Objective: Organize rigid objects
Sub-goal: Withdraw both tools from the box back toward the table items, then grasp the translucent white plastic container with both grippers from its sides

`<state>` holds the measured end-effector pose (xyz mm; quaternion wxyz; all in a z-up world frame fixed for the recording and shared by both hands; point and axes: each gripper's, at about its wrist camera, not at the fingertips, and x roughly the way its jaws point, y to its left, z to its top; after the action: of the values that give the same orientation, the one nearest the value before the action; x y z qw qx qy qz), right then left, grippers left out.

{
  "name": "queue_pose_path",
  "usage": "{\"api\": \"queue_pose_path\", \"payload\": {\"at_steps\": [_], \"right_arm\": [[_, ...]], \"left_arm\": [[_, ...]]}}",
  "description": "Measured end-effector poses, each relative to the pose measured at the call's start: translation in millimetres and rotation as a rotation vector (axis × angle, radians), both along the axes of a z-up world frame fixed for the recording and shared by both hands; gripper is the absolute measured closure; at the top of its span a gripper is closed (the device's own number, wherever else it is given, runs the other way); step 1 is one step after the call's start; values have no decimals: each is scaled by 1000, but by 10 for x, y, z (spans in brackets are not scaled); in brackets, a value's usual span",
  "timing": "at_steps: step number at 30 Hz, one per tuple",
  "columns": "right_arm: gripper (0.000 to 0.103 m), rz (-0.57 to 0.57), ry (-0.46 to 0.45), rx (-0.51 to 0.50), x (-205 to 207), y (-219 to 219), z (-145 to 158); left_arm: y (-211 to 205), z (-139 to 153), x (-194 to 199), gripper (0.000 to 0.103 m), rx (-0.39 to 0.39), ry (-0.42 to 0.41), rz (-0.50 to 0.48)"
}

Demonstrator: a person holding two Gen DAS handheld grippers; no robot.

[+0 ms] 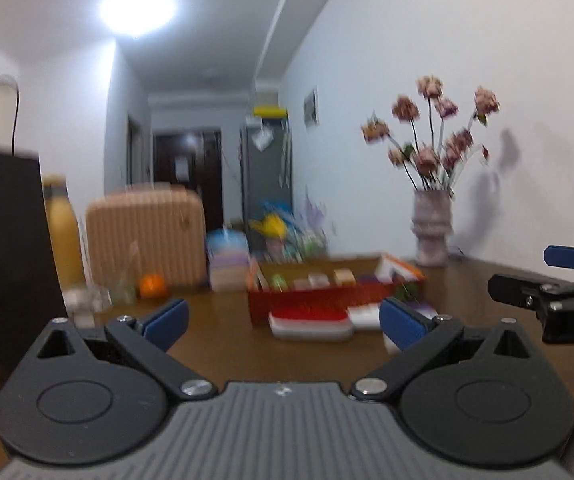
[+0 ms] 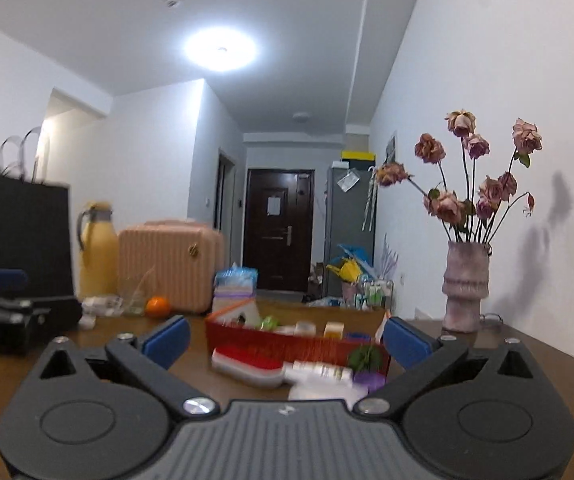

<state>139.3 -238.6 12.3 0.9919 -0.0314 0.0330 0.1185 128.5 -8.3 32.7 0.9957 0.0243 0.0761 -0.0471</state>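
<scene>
Right wrist: red box (image 2: 287, 344) lengthwise across.

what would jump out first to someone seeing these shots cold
The vase of dried pink roses stands out at the far right of the brown table, against the white wall. In the middle sits a red box crammed with small items, with a red-and-white container lying in front of it. Left of it are a peach ribbed suitcase, a yellow thermos jug and an orange.
</scene>
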Motion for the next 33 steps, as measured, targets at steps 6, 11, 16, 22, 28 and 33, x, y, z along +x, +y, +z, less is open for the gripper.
{"api": "queue_pose_path", "payload": {"at_steps": [6,11,16,22,28,33], "right_arm": [[0,-49,10,37,-298,-43,-102],[0,-58,12,8,-254,-20,-130],[0,-68,82,20,-3,-59,-216],[2,-88,244,76,560,-188,-318],[23,-93,454,211,1271,-431,-409],[34,-65,480,295,1727,-571,-442]], "left_arm": [[-23,-61,-45,0,-15,8,-24],[-69,-76,102,0,-33,31,-24],[-147,-114,308,0,-19,70,-33],[-320,-178,799,0,14,212,-60],[-460,-274,1497,0,21,364,-109],[-606,-320,2087,1,-9,414,-172]]}}
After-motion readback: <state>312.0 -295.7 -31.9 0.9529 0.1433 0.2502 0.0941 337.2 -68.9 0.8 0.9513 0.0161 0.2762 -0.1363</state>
